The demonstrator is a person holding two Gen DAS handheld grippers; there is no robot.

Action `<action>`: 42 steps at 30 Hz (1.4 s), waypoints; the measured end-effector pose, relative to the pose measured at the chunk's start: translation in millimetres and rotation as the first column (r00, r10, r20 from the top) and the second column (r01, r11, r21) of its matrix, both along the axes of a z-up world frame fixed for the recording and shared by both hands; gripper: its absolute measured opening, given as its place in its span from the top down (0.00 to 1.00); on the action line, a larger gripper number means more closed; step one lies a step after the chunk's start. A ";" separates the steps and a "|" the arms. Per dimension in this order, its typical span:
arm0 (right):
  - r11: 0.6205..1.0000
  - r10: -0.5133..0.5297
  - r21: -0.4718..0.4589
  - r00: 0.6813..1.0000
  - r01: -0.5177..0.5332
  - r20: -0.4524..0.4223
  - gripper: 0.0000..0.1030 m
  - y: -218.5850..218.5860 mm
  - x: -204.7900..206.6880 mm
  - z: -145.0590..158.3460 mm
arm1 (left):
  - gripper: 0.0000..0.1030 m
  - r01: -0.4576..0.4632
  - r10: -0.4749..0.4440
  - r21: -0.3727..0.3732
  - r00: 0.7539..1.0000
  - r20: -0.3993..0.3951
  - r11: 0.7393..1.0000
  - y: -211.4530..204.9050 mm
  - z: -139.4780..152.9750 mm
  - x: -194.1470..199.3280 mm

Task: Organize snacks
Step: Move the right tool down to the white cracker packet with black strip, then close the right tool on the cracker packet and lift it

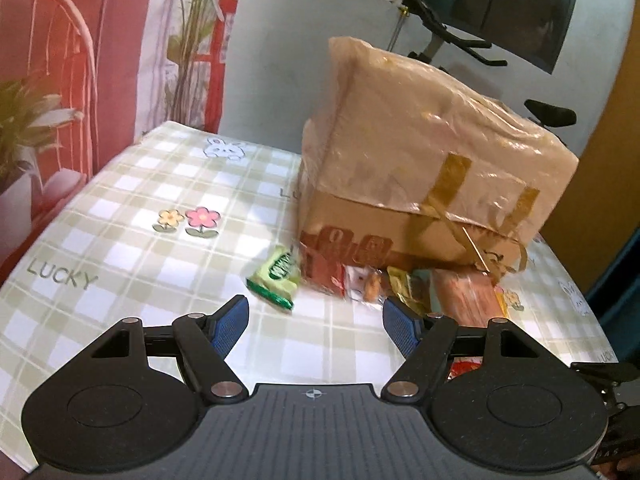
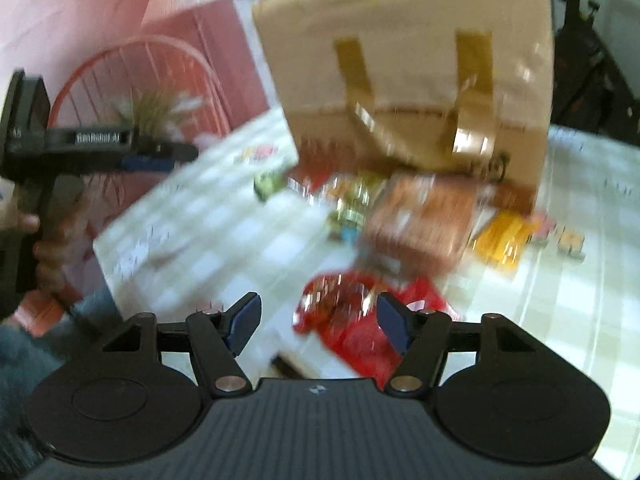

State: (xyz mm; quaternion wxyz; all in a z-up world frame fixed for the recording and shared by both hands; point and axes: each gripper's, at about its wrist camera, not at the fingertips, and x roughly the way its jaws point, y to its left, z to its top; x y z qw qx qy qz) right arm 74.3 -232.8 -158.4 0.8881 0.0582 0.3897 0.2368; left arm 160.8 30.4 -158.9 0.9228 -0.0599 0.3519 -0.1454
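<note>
Snack packets (image 1: 352, 280) lie scattered on the checked table (image 1: 120, 240) against a plastic-wrapped cardboard box (image 1: 420, 160). The left gripper (image 1: 316, 326) and right gripper (image 2: 318, 322) hover with jaws apart, grasping nothing.

Left side: we see bare tablecloth (image 1: 120, 208) (open to pass).
Ahead: wrapped box (image 1: 420, 152) and snack packets (image 1: 360, 280) block us.

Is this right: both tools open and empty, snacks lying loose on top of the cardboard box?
Not quite. The snacks lie on the checked tablecloth in front of the cardboard box, as the left wrist view shows. Both the left tool and right tool are open and empty.
</note>
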 end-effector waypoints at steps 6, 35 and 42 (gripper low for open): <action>0.996 0.092 -0.007 0.995 -0.092 -0.032 0.36 8.7 -8.7 -8.1 | 0.27 0.024 -0.024 -0.003 0.999 -0.033 1.000 -7.9 -12.2 -9.9; 0.951 0.261 -0.155 0.963 -0.267 -0.062 0.36 33.3 -14.5 -34.0 | 0.27 0.014 -0.015 -0.009 0.998 -0.069 1.000 -6.8 -21.2 -9.5; 0.962 0.258 -0.090 0.966 -0.258 -0.017 0.46 25.5 -14.5 -26.7 | 0.27 0.014 -0.015 -0.011 0.997 -0.070 1.000 -5.5 -21.5 -8.5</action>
